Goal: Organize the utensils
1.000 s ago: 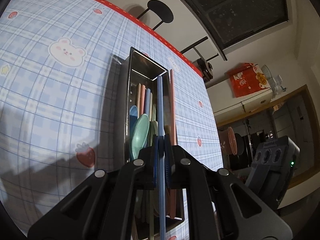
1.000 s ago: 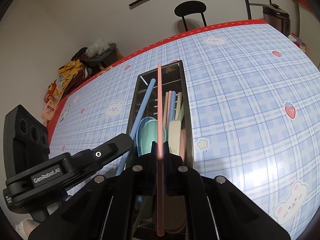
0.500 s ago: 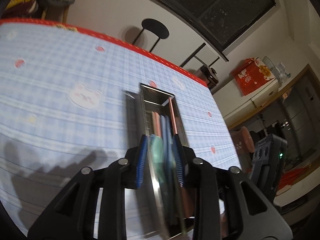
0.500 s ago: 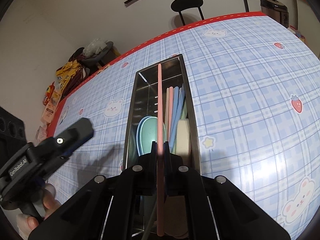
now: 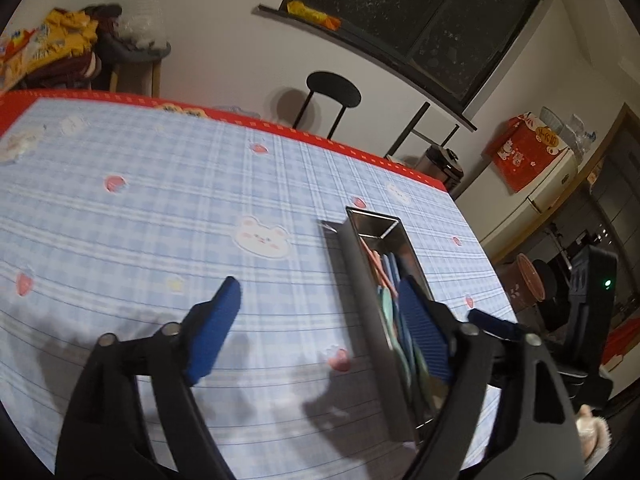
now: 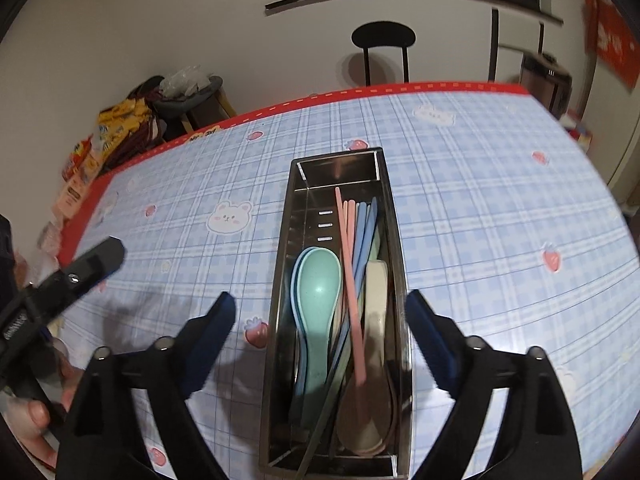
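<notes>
A steel utensil tray (image 6: 396, 240) lies on the blue checked tablecloth (image 6: 500, 216). In it lie a teal spoon (image 6: 318, 284), a cream spoon (image 6: 376, 292), pink chopsticks (image 6: 352, 272) and blue chopsticks (image 6: 364, 236). My right gripper (image 6: 320, 312) is open and empty, hovering over the tray's near end with a finger on each side. My left gripper (image 5: 320, 320) is open and empty, left of the tray (image 5: 360, 280), its right finger (image 5: 424, 332) over the tray. It also shows in the right wrist view (image 6: 92, 264).
A black stool (image 6: 382, 46) stands beyond the table's far red edge. Snack bags (image 6: 108, 132) and a cluttered side stand sit at the far left. A red box (image 5: 524, 152) on a cabinet stands to the right. The cloth (image 5: 160, 208) spreads left of the tray.
Both grippers have opened and let go: the blue chopstick and the pink chopstick now lie in the tray. The left gripper has pulled back and to the left; the right has lifted a little.
</notes>
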`<state>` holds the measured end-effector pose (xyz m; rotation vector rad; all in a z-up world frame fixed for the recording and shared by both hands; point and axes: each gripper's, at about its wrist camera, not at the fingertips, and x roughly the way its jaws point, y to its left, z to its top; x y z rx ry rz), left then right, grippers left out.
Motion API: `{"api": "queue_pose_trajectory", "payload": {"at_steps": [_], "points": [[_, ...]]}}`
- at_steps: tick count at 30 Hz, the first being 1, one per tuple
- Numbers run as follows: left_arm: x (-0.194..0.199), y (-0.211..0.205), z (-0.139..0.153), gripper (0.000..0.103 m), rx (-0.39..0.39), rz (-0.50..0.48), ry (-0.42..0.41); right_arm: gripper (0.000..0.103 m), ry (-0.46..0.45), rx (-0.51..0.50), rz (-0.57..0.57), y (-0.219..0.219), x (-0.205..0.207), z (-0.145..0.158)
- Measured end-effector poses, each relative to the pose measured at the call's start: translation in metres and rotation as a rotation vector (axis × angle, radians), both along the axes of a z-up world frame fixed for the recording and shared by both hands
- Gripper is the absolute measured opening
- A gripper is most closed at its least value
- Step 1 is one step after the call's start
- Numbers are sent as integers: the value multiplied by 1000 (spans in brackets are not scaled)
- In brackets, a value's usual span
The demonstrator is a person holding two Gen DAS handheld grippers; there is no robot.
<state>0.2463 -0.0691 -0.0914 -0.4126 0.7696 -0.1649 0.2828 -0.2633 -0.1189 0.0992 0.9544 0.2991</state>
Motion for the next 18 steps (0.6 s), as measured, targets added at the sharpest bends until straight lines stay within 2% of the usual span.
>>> {"api": "queue_pose_trajectory", "payload": {"at_steps": [3, 8, 18], "points": [[-9, 7, 9, 92, 49, 3, -27, 95, -28, -61, 10, 9, -10, 10], [-26, 18, 22, 97, 137, 7, -66, 97, -102, -155, 17, 19, -29, 28], [-67, 42, 52, 97, 286, 29, -155, 97, -259, -246, -8, 30, -75, 70]]}}
